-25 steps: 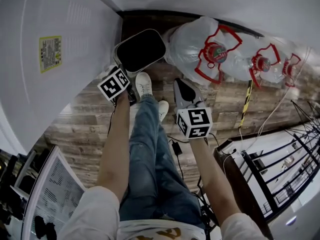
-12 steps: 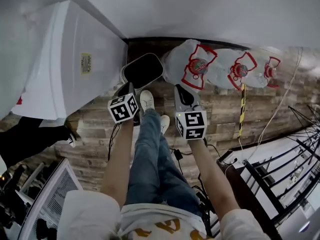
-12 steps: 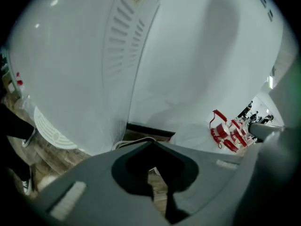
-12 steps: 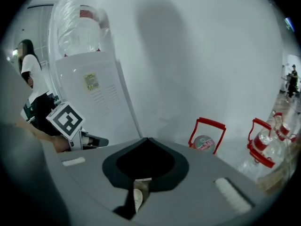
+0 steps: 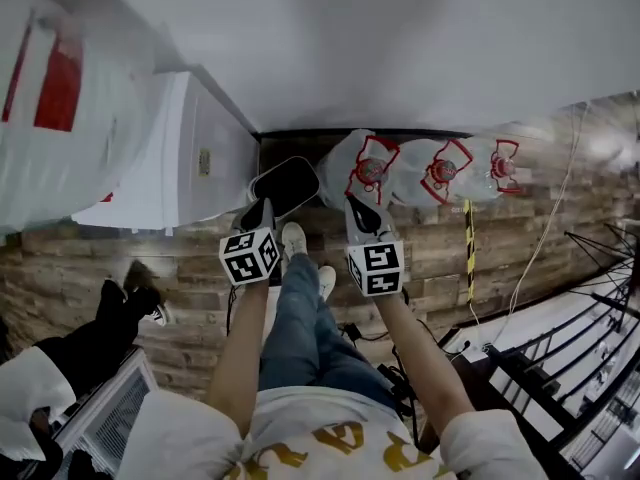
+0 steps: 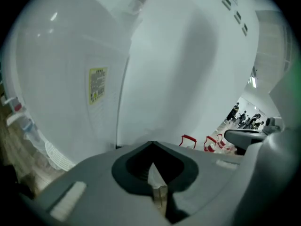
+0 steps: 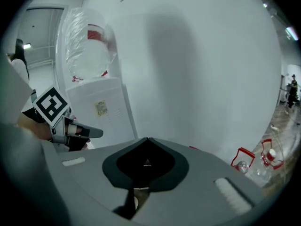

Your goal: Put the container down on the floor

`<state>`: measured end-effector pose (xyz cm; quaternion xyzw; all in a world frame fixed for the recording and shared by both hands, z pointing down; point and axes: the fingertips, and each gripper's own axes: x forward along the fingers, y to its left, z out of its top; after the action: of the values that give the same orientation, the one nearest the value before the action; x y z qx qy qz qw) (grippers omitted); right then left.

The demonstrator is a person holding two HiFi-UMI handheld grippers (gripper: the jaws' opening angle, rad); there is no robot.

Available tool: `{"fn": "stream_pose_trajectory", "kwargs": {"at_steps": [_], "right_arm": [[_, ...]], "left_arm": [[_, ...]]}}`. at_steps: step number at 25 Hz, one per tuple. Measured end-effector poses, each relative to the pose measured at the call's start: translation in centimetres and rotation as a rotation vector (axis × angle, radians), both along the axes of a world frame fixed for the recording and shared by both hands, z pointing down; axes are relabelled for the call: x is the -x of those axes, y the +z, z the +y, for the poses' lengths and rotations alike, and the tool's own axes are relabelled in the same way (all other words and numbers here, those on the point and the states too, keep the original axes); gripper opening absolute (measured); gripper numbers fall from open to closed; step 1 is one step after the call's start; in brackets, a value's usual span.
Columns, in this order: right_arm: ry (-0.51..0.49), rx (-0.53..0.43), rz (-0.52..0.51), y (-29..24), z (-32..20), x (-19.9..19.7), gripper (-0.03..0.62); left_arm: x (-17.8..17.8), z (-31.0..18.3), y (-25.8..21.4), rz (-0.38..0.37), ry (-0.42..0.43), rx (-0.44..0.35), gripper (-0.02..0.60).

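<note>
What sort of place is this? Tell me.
Probably an office or lab water corner: a white water dispenser, spare water jugs with red handles, and a wood-plank floor.

The left tool (image 5: pixel 264 208) and right tool (image 5: pixel 355 206) have risen from the container (image 5: pixel 285 184); a bystander (image 5: pixel 85 343) has appeared at left.

Three water jugs (image 5: pixel 430 173) line the white wall (image 5: pixel 400 48).

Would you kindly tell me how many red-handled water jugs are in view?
3, in a row: the left jug beside the dark-topped container, the middle jug, the right jug. Others may be hidden.
</note>
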<state>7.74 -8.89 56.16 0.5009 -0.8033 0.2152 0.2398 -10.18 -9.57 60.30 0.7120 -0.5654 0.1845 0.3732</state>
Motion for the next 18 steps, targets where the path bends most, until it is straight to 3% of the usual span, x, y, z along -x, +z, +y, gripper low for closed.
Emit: {"fn": "stream_pose_trajectory", "kwargs": {"at_steps": [11, 18], "right_arm": [[-0.006, -0.14, -0.018, -10.4, -0.2, -0.4, 0.026], [0.001, -0.193, -0.048, -15.3, 0.5, -0.4, 0.026]], "left_arm": [[-1.3, 0.0, -11.8, -0.03, 0.101, -0.196, 0.0], [-0.6, 0.4, -18.7, 0.003, 0.093, -0.303, 0.0]]}}
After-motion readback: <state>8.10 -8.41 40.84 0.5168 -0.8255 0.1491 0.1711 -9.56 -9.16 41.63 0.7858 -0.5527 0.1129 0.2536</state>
